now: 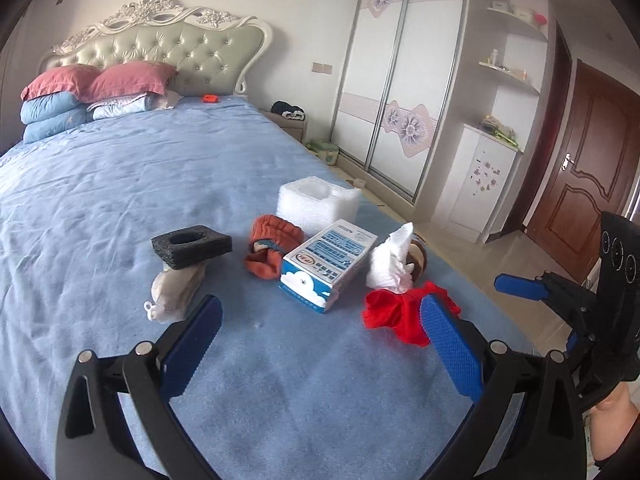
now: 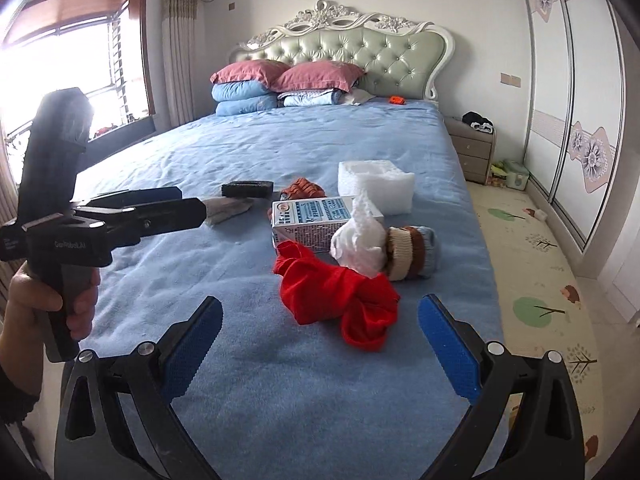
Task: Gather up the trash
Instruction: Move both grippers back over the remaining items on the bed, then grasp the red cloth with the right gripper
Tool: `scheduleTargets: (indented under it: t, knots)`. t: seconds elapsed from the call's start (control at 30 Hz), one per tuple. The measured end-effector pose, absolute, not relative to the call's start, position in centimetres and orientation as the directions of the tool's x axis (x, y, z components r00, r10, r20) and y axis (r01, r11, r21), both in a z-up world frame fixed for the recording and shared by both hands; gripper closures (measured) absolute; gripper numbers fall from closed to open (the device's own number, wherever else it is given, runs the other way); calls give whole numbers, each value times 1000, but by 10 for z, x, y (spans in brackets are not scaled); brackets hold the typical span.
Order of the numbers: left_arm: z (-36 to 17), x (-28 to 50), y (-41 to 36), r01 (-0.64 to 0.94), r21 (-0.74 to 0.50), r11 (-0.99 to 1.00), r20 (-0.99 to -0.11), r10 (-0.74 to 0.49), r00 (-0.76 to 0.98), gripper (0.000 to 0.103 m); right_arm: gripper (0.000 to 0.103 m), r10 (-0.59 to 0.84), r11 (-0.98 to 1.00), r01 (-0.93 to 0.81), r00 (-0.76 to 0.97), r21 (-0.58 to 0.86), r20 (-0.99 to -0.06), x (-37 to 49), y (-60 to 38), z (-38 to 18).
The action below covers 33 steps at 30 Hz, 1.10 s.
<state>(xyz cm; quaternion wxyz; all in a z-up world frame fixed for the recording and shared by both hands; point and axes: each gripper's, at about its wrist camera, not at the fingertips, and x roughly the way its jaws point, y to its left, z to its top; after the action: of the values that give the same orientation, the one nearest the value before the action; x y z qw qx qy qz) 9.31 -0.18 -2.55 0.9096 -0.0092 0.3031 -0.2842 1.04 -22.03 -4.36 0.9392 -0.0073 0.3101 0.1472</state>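
Note:
On the blue bed (image 1: pixel 120 184) lie a white foam block (image 1: pixel 318 204), a black foam ring (image 1: pixel 191 246) on a beige sock (image 1: pixel 176 292), a blue-white carton (image 1: pixel 328 264), a crumpled white tissue (image 1: pixel 390 260), an orange sock (image 1: pixel 274 248) and a red cloth (image 1: pixel 400 312). My left gripper (image 1: pixel 320 332) is open and empty, hovering short of the carton. My right gripper (image 2: pixel 320 332) is open and empty, just before the red cloth (image 2: pixel 344 292); the tissue (image 2: pixel 360 240) and carton (image 2: pixel 312 220) lie behind it. The right gripper also shows in the left wrist view (image 1: pixel 476 296).
Pillows (image 1: pixel 96 92) and a headboard stand at the far end of the bed. A striped sock roll (image 2: pixel 412 252) lies beside the tissue. A nightstand (image 2: pixel 472 152), a wardrobe (image 1: pixel 400 80) and a play mat (image 2: pixel 540 280) are to the right. The left gripper's handle (image 2: pixel 52 220) is at left.

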Motion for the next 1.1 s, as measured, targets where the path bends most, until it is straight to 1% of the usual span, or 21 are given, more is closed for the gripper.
scheduleTargets:
  t: [0.1,0.33,0.4,0.53,0.57,0.6,0.63,0.67,0.7,0.73,0.8,0.93,1.1]
  knots:
    - [-28,97,4,516,-221,828,-546,-543,638,4,8,232,963,-266,745,39,-625,29,-206,-47]
    - [-34,98,0,542,-195,817,-548,-550,631,4,8,139,984,-177,719,14,-681,59,-203,-58]
    - [-37,101,-1,543,-203,815,-553,-553,623,4,8,133,987,-155,696,34,-706,67,-206,-63]
    - [-40,106,-3,541,-217,812,-560,-558,613,4,10,204,979,-133,646,154,-736,76,-218,-72]
    - [-41,107,-3,541,-217,813,-561,-557,612,4,16,206,978,-131,644,160,-737,76,-218,-73]
    - [-41,107,-5,540,-217,813,-563,-556,612,4,27,198,980,-129,642,151,-740,76,-218,-74]
    - [-41,107,-6,541,-216,813,-565,-556,610,4,29,194,981,-130,639,144,-745,76,-218,-76]
    - [-41,107,-7,543,-215,812,-566,-557,608,4,34,207,978,-133,635,160,-744,75,-220,-76]
    - [-41,107,-9,546,-215,810,-567,-558,606,4,43,231,973,-137,633,187,-739,74,-222,-76]
    - [-40,107,-11,548,-213,809,-567,-559,604,4,46,254,967,-142,629,213,-735,73,-224,-76]
    - [-40,105,-16,553,-202,808,-568,-557,606,4,54,261,965,-151,636,215,-726,68,-225,-74]
    - [-40,99,-32,574,-179,799,-574,-559,599,4,58,246,969,-166,670,182,-701,55,-226,-68]
    - [-44,95,-59,596,-182,782,-591,-571,570,4,59,268,962,-161,707,221,-654,35,-250,-63]
